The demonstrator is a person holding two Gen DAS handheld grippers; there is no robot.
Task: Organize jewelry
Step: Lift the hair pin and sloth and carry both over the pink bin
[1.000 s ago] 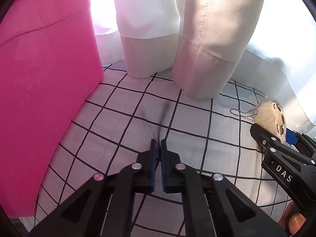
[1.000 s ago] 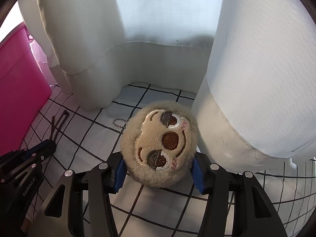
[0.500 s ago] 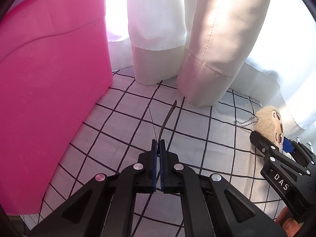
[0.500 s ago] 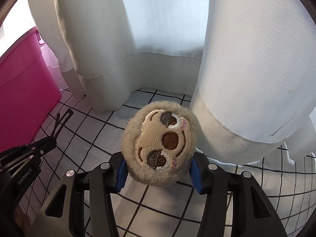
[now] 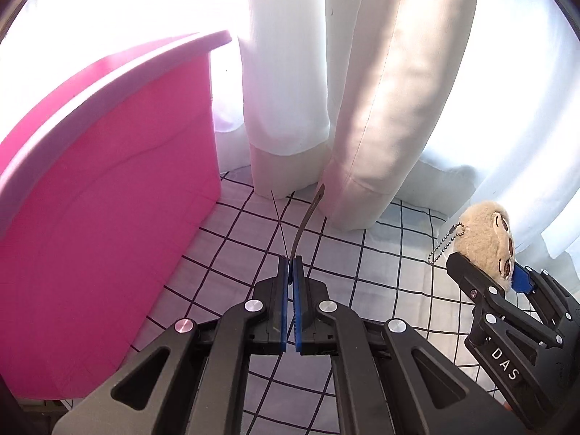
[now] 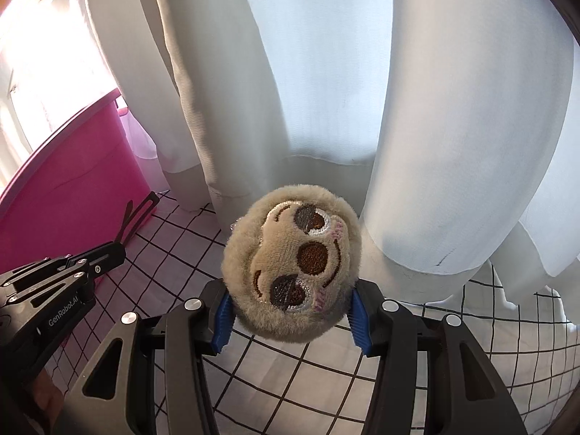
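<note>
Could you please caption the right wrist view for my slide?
Right gripper holds a plush sloth keychain above the grid-patterned cloth.

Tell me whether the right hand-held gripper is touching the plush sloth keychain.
Touching. The right wrist view shows the right hand-held gripper with both blue pads pressed into the fur of the plush sloth keychain, which is held above the checked cloth.

The sloth toy (image 6: 293,272) is soft, fuzzy plush with stitched eyes, and its ball chain (image 5: 444,243) is shiny metal. The hair clip (image 5: 308,217) looks like thin dark metal. The box (image 5: 108,217) is smooth pink plastic. The curtains (image 6: 326,72) are matt white woven cloth, and the checked sheet (image 6: 326,369) is smooth cloth.
</note>
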